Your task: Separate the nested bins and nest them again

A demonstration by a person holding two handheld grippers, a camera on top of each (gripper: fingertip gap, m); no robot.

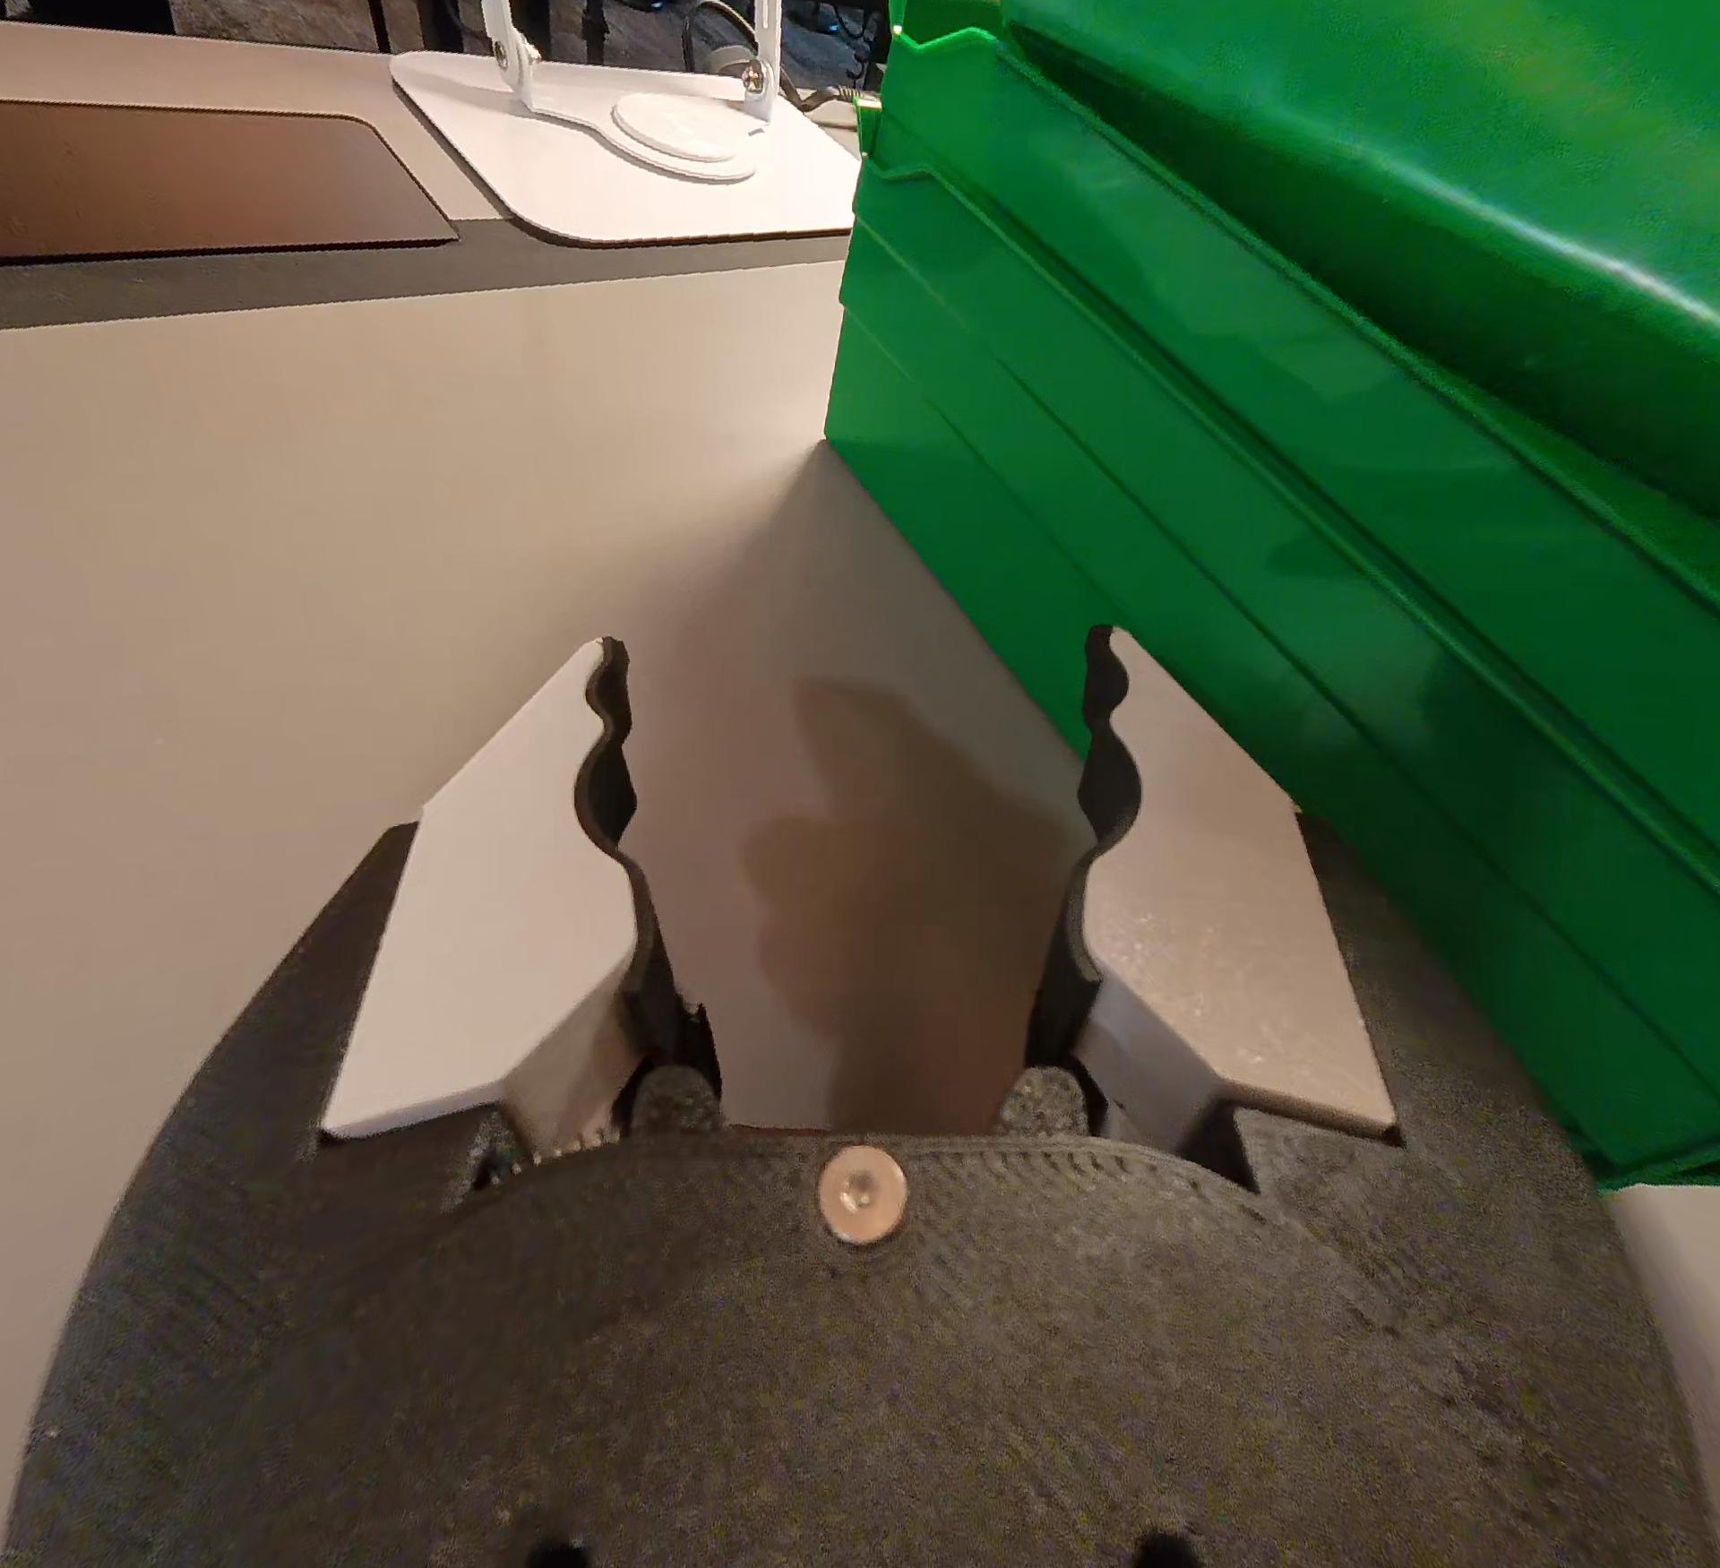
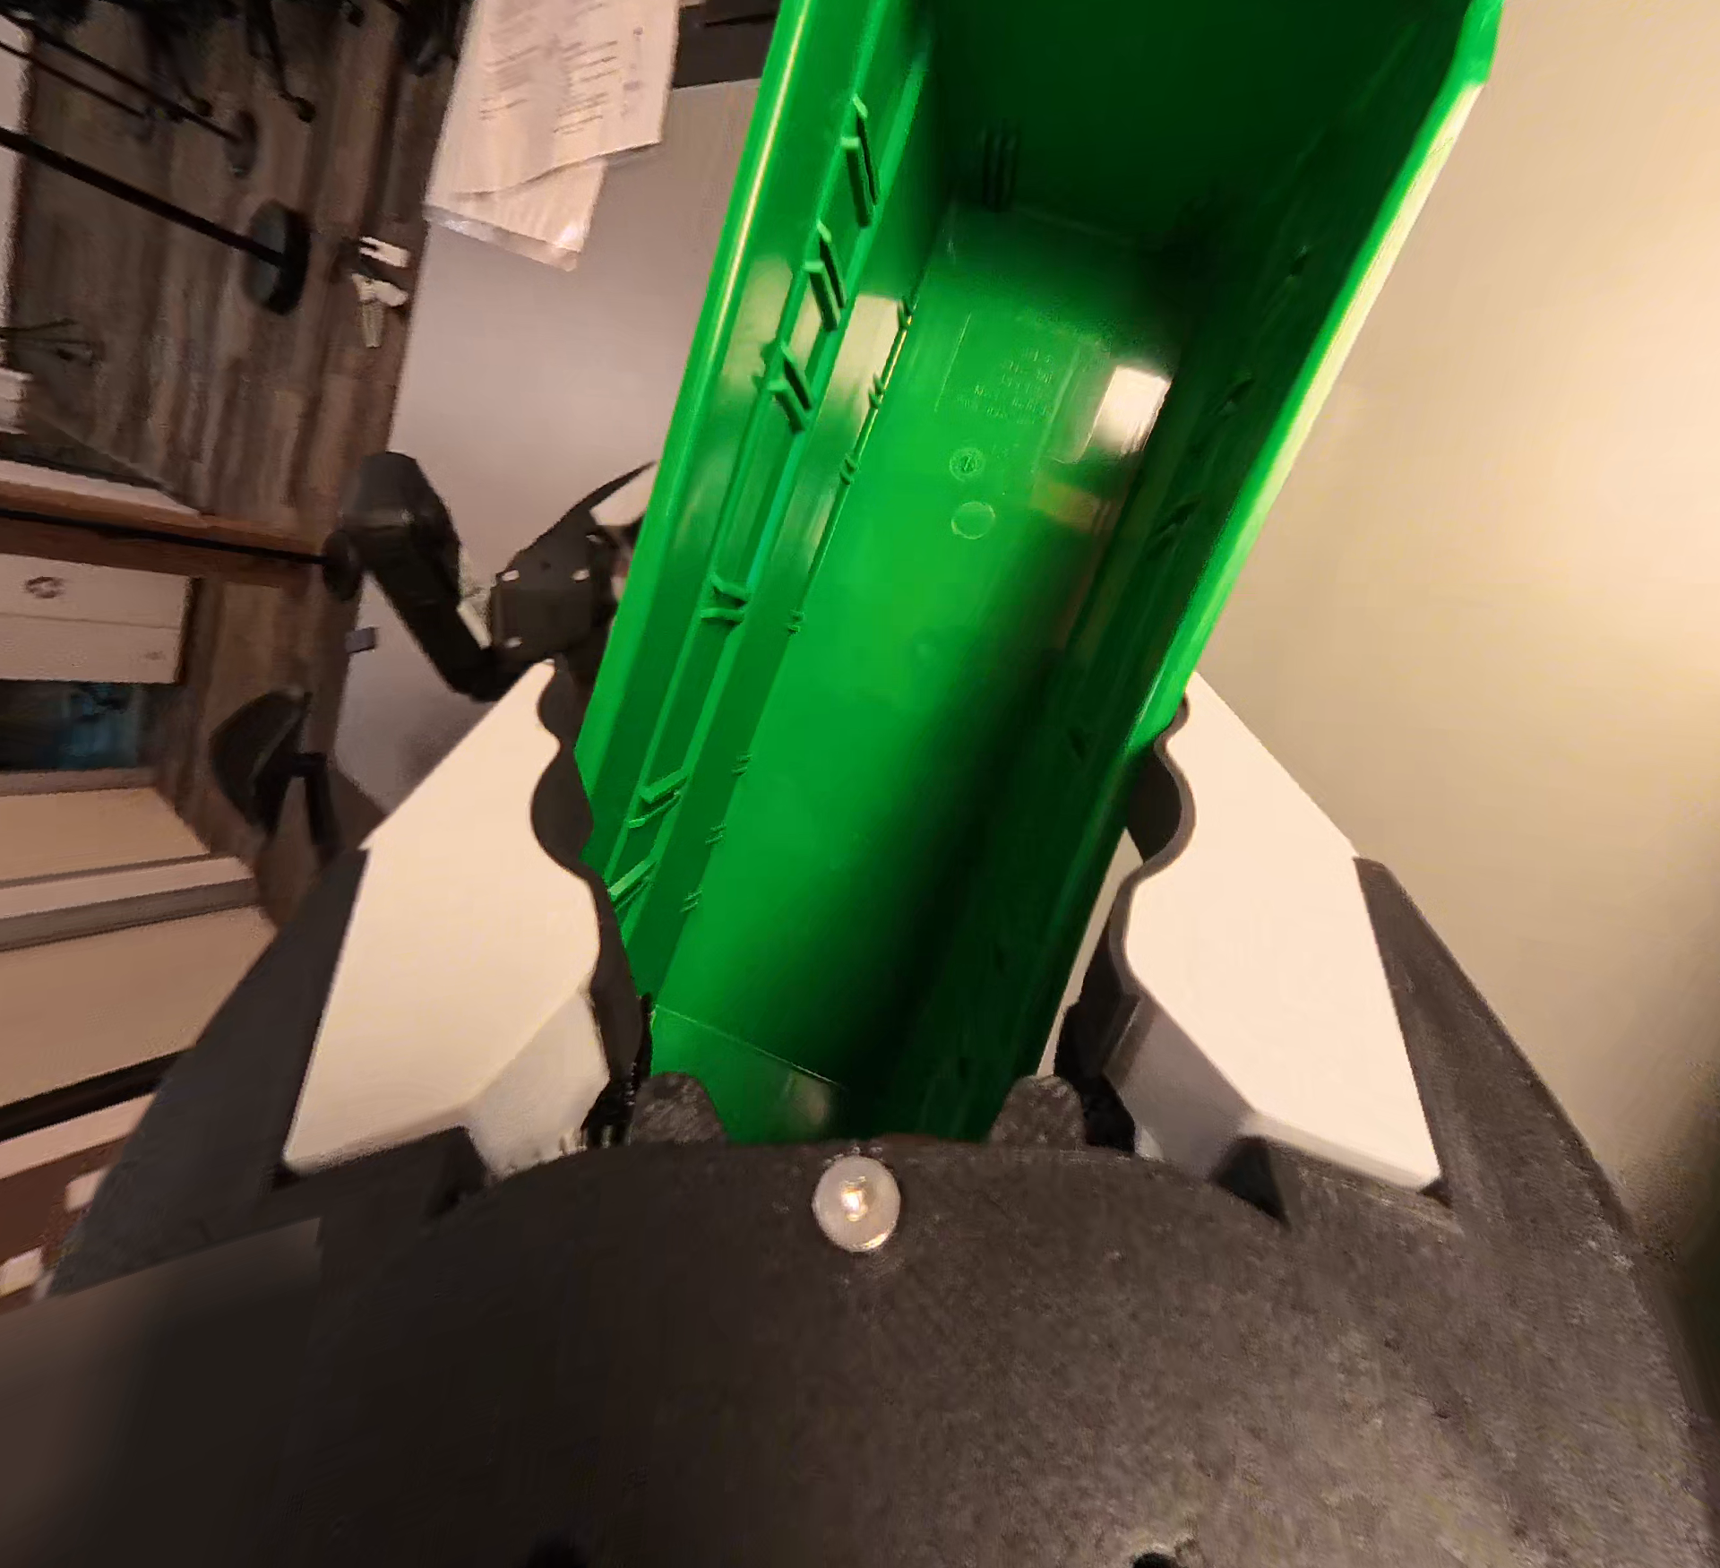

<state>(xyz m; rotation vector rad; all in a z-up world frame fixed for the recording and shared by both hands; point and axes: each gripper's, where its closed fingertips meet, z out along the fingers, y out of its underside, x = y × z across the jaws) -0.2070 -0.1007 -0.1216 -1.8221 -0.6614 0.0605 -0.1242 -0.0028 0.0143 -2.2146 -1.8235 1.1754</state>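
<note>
Left wrist view: left gripper has jaws spread wide, nothing between the pads, only bare worktop below. Stack of nested green bins stands on the worktop just right of the right-hand fingertip; contact between fingertip and stack can't be judged. A separate green bin hangs tilted above the stack, blurred. White lamp base sits further back on the worktop.

Right wrist view: right gripper grips the separate green bin across its width, both pads against its outer walls, open interior facing the camera. Left gripper is visible beyond the bin's left wall. Papers in the background.
</note>
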